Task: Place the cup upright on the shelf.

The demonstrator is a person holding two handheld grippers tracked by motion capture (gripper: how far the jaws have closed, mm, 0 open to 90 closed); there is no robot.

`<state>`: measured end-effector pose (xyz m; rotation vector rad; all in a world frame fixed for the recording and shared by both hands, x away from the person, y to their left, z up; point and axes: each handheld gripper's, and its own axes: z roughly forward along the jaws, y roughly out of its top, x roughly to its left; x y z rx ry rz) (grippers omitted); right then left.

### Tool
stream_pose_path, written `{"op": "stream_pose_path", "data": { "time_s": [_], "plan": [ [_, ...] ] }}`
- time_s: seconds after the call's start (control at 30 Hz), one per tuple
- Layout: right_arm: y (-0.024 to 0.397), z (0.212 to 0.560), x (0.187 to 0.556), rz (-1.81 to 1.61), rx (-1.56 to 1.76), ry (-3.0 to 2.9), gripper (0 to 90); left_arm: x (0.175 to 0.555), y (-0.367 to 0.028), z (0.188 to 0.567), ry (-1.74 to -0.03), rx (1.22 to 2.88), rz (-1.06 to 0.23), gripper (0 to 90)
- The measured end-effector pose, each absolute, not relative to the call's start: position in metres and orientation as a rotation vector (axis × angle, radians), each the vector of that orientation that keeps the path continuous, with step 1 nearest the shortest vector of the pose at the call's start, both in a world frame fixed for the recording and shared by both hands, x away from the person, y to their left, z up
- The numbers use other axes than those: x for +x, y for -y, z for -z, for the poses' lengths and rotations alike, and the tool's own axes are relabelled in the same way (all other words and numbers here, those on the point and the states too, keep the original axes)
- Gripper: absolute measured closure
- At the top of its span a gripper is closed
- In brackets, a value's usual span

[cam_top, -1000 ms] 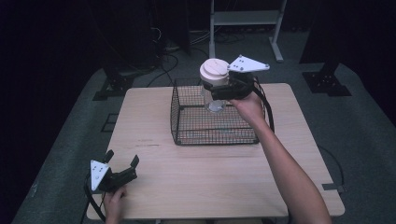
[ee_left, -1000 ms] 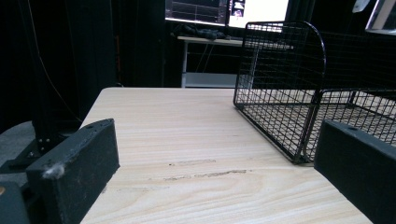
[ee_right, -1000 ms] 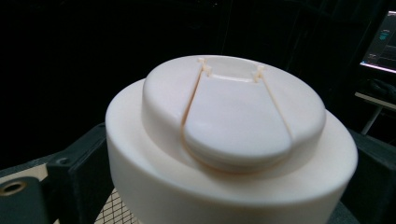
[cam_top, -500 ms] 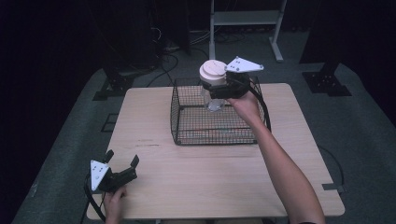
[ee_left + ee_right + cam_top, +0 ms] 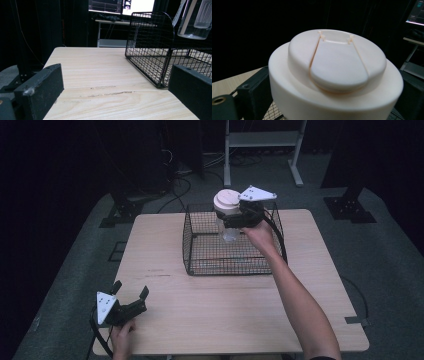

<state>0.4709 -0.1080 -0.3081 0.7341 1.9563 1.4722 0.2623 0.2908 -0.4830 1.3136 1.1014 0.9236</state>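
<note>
A clear bottle with a wide cream lid [image 5: 226,200] hangs upright above the back of a black wire basket [image 5: 200,262]. My right gripper [image 5: 231,220] is shut on the bottle just under the lid. In the right gripper view the lid [image 5: 335,75] looms close between the jaws. The bottle's clear base [image 5: 196,18] shows above the basket [image 5: 150,50] in the left gripper view. My left gripper [image 5: 131,292] rests open near the table's front left corner, with nothing between its fingers [image 5: 40,91].
The basket stands on a light wooden table [image 5: 235,315]. Dark stands and cables lie on the floor behind it, with a metal frame [image 5: 262,140] at the back. Monitors glow beyond the table in the left gripper view.
The right gripper with the bottle has barely shifted above the basket. The left gripper has stayed still.
</note>
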Motion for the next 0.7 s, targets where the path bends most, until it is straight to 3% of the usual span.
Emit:
{"op": "stream_pose_path", "data": {
  "time_s": [0.7],
  "plan": [
    [0.107, 0.356, 0.485, -1.434, 0.787, -2.023, 4.6, 0.262, -0.291, 0.483, -1.1, 1.309, -0.919, 0.0]
  ]
}}
